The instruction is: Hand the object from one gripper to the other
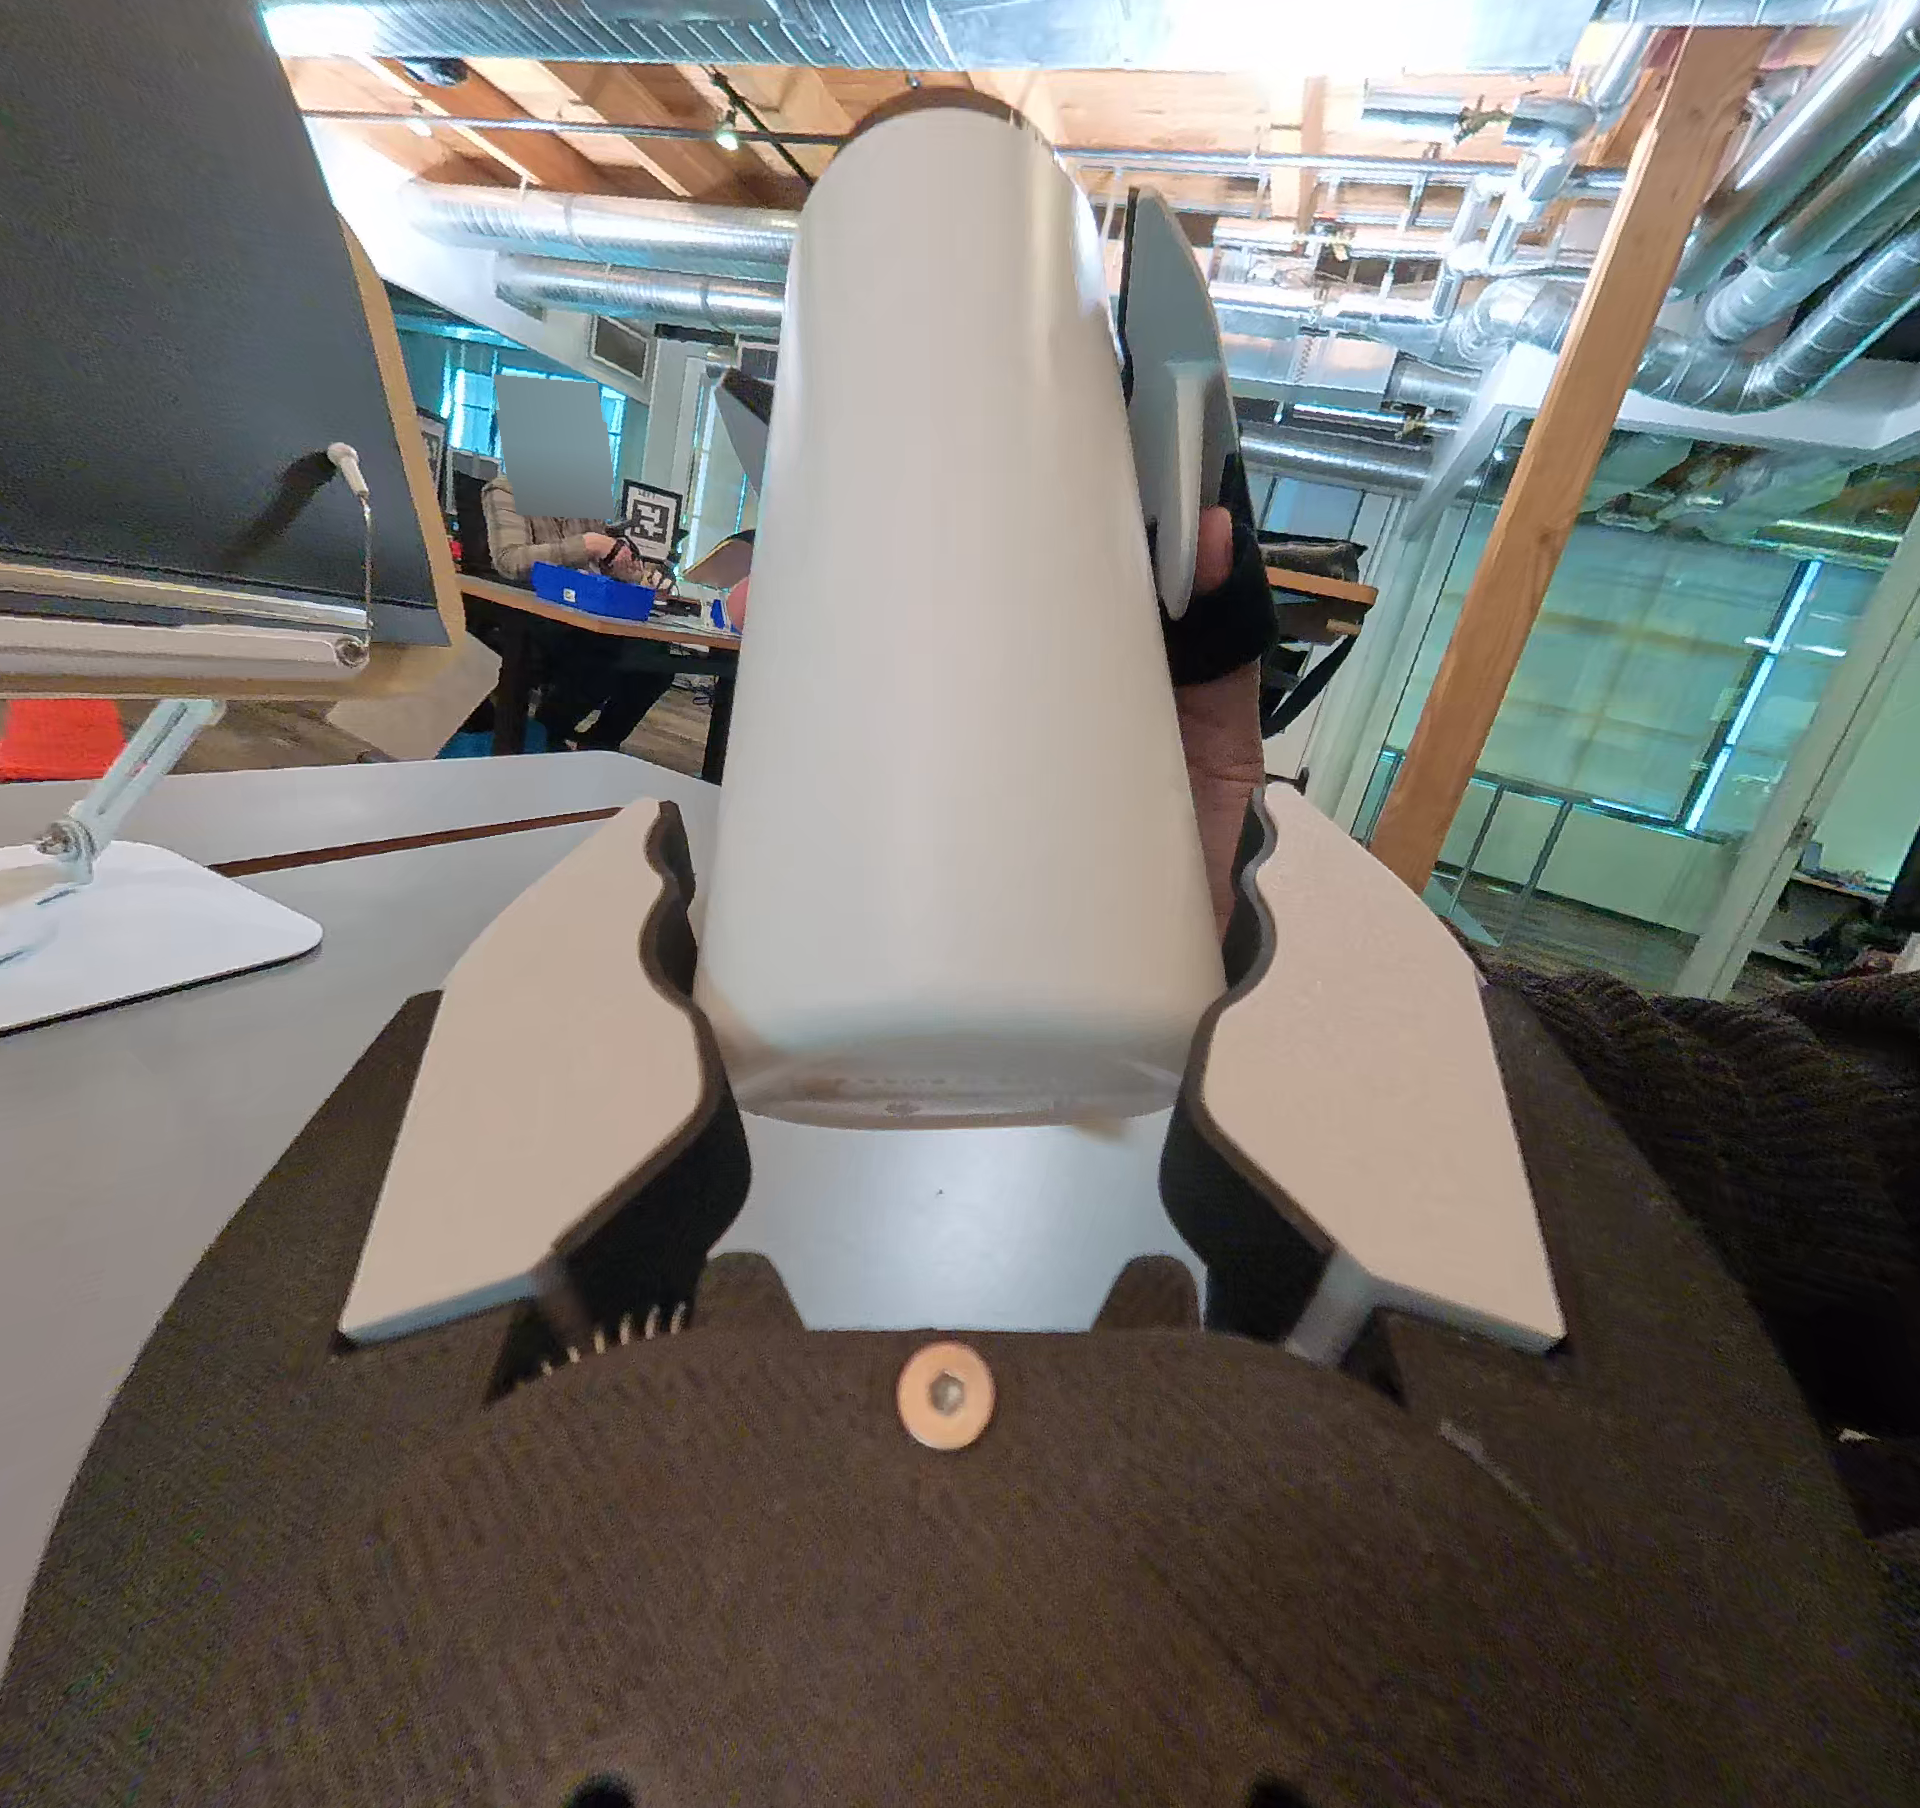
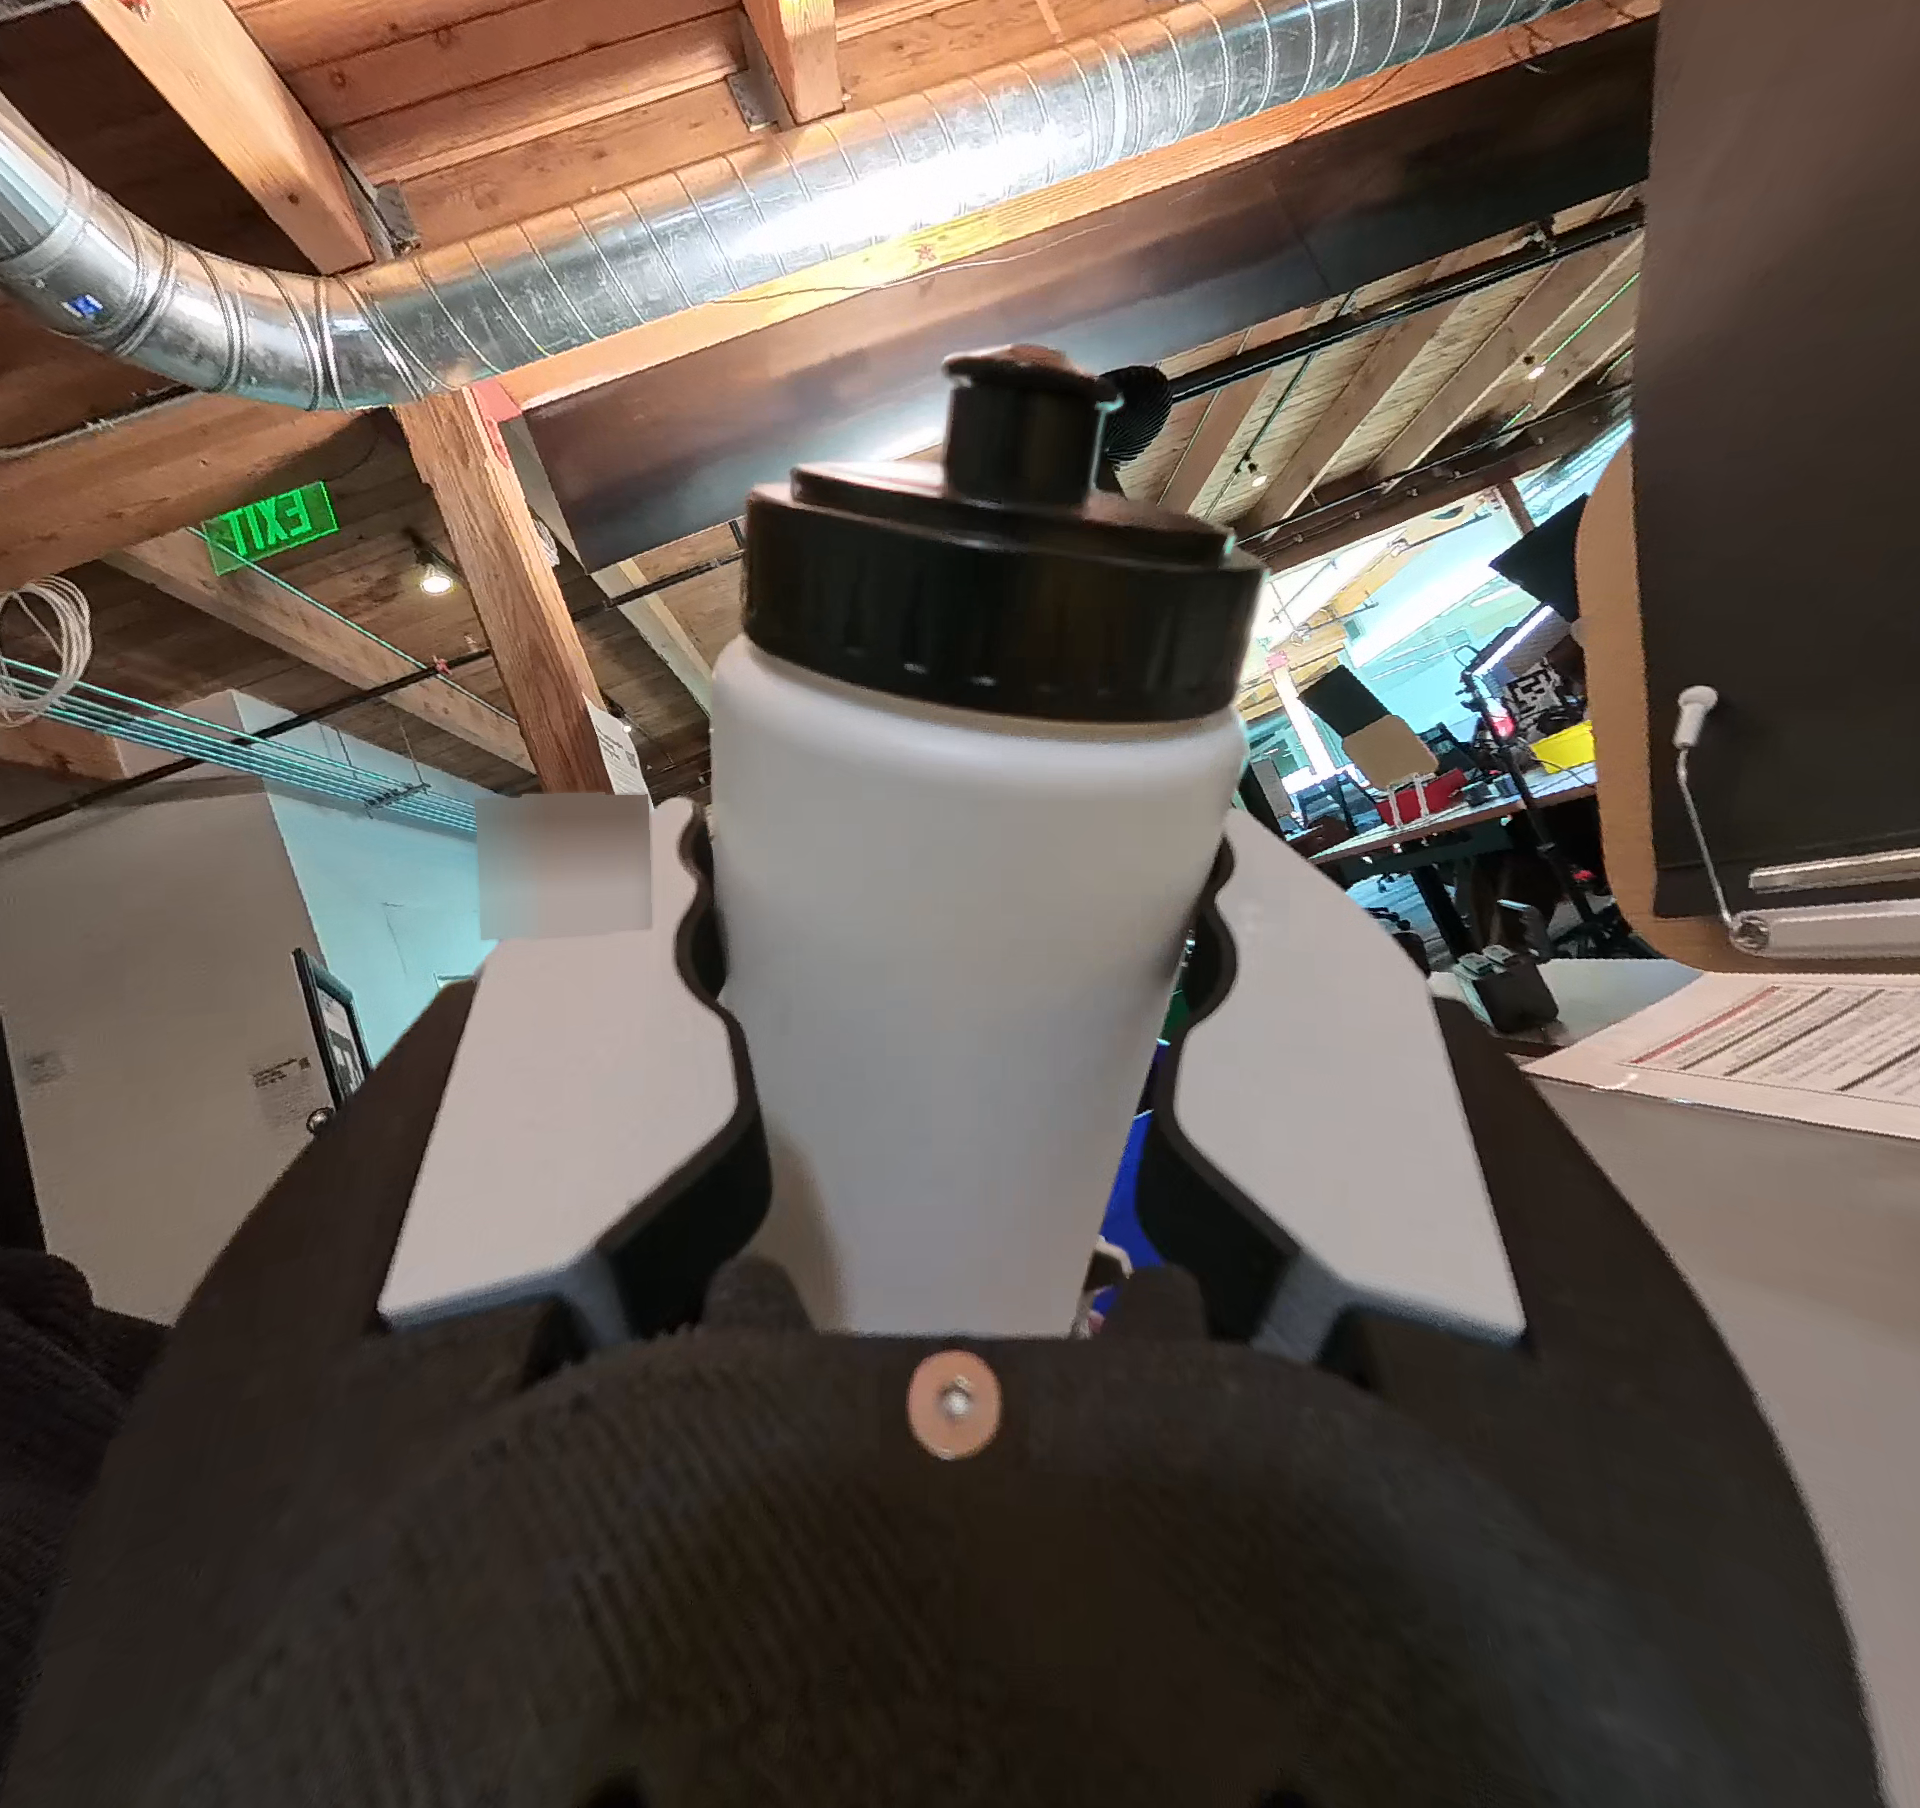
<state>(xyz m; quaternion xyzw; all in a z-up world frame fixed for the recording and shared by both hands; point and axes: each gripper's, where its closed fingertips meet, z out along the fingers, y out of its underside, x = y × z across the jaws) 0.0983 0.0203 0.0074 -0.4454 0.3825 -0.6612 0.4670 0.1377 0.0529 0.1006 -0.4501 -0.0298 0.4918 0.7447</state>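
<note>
A white bottle [image 1: 966, 615] with a black screw cap [image 2: 997, 605] and pull spout is held off the grey surface [image 1: 208, 1083], gripped at both ends at once. The left tool [image 1: 961, 979] is clamped on the bottle's lower end: both pale fingers [image 1: 561, 1083] press their dark wavy pads against the sides just above the base, which shows as a rim hanging above the surface. The right tool [image 2: 961, 927] is clamped on the upper body just below the shoulder, its fingers [image 2: 582, 1104] touching either side of the white wall, with the cap and spout standing clear beyond the fingertips. In the left wrist view the right tool [image 1: 1174, 408] shows far up the bottle's right side, with a gloved hand [image 1: 1221, 595] behind it. A white stand base [image 1: 135, 917] rests on the surface at the left, and a printed sheet [image 2: 1787, 1041] lies on the surface at the right of the right wrist view.
</note>
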